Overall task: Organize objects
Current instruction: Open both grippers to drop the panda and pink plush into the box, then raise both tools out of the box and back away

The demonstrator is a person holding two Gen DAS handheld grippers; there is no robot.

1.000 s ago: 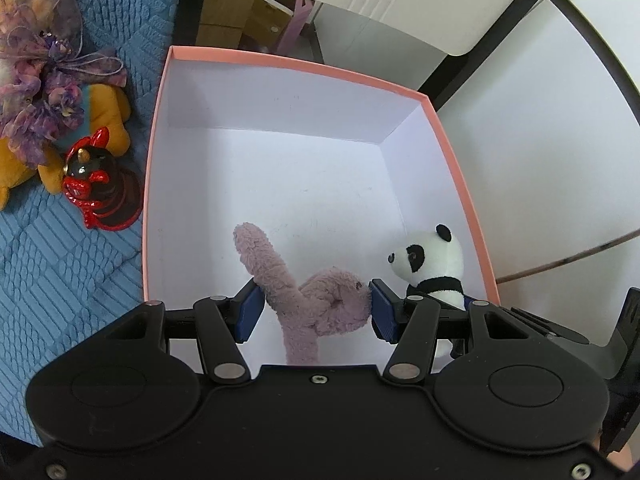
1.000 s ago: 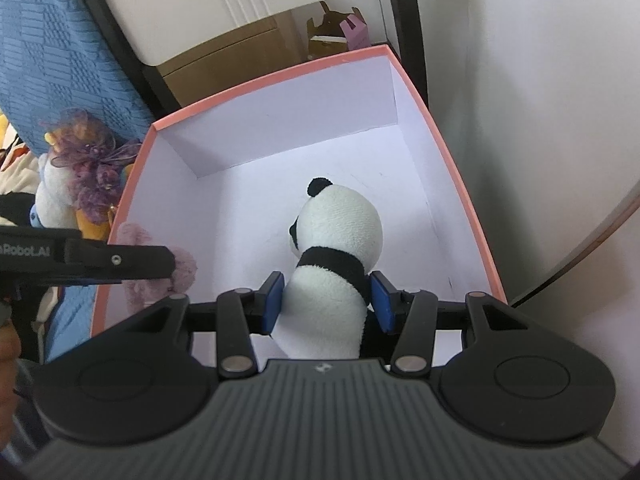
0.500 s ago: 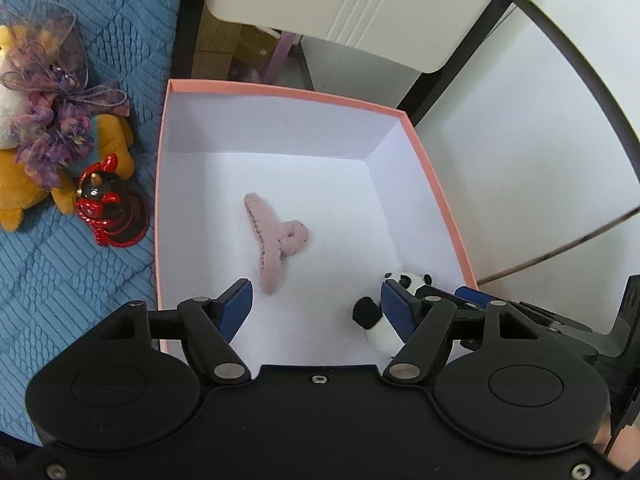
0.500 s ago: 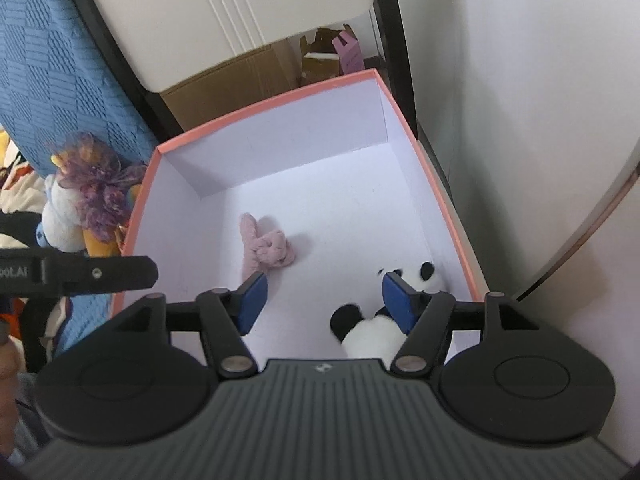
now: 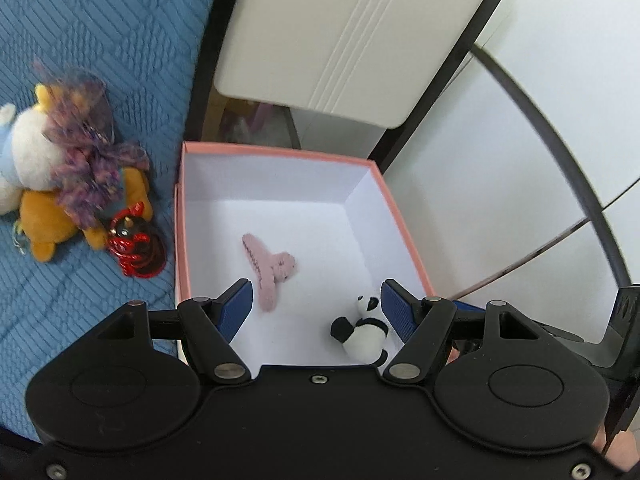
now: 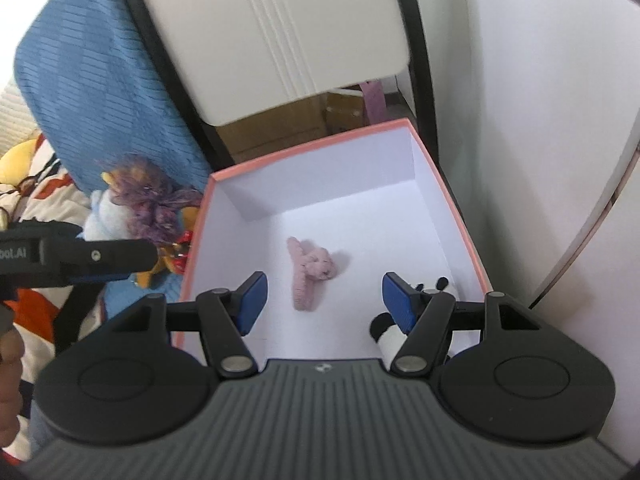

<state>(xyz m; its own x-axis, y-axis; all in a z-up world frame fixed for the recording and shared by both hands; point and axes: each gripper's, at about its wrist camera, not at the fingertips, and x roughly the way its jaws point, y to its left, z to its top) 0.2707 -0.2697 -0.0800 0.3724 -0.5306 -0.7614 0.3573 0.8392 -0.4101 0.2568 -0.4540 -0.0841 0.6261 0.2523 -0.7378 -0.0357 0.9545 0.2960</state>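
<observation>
In the pink box (image 5: 404, 236), hair clip (image 5: 269, 266) and panda (image 5: 362, 334) lie below both grippers' spread, empty fingers (image 5: 236, 310)

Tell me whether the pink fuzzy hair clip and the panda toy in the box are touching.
Apart. The left wrist view shows bare white box floor between the pink hair clip and the panda toy.

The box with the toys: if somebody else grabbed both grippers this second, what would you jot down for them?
Left gripper: open, empty, above the box.
Right gripper: open, empty, also above the box.
In the box: pink plush near the middle, panda lying on its side by the right wall.
Done: those two are in.
Left: the red figurine and the pile of plush toys on the blue blanket, just left of the box.
</observation>
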